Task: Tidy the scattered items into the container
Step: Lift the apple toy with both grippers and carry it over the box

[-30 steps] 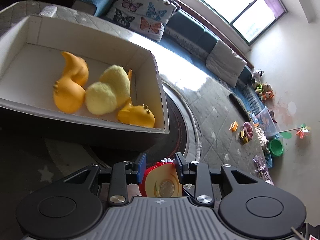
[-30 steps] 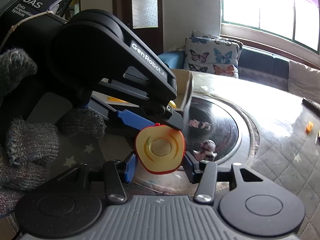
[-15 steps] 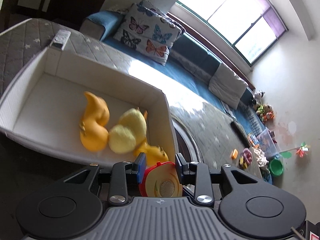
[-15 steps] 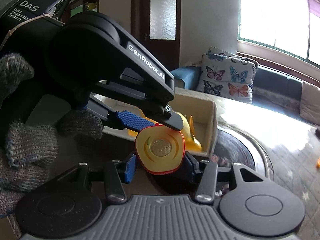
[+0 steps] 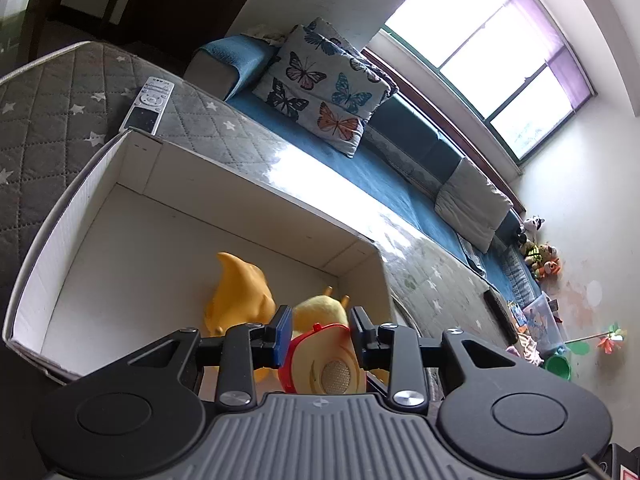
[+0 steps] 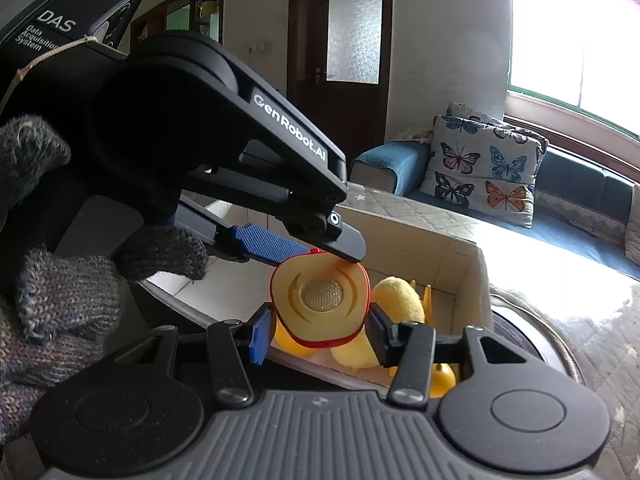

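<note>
Both grippers, left (image 5: 320, 334) and right (image 6: 316, 326), clamp one red-rimmed toy half (image 6: 320, 298) over the box (image 5: 80, 208). Delivery step; next, lower inside, then release together.

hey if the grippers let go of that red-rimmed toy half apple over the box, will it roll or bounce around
The half apple looks like hard, light plastic with a flat cut face, so it would probably clatter, then settle flat rather than roll far. The box walls should contain it. The yellow plush beneath might cushion or tip it.

Apple half (image 5: 320, 364) in left tool (image 5: 320, 334) above box (image 5: 256, 188)
</note>
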Demonstrator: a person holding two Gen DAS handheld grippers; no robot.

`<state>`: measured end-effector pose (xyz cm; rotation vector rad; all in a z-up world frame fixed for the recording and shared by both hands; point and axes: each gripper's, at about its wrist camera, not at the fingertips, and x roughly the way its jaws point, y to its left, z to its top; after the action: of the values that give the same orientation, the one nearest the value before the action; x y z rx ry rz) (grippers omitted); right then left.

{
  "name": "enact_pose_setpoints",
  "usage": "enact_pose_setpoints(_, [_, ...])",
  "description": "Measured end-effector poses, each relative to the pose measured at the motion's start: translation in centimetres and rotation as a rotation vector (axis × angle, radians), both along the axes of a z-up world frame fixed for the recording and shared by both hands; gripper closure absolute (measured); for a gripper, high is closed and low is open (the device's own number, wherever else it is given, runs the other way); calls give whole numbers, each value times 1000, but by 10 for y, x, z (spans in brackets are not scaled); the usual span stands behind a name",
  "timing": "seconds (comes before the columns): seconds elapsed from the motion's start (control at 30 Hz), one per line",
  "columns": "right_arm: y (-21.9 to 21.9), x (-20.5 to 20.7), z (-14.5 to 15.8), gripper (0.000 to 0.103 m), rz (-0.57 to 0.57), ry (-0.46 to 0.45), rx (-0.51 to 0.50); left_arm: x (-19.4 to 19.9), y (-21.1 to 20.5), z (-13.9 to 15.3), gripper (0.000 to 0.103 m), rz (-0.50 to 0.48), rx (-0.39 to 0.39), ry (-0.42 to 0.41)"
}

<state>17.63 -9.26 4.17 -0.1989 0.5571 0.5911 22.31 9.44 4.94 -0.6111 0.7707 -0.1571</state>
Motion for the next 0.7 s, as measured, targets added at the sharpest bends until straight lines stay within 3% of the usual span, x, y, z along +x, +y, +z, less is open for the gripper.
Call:
enact_pose_setpoints(0.23, [3, 13, -15, 53, -6, 24, 1, 6, 3, -13, 70, -3, -11, 19])
enact_pose_setpoints(0.7, [11, 8, -16, 54, 6, -4, -13, 8, 9, -17, 70, 3, -19, 19])
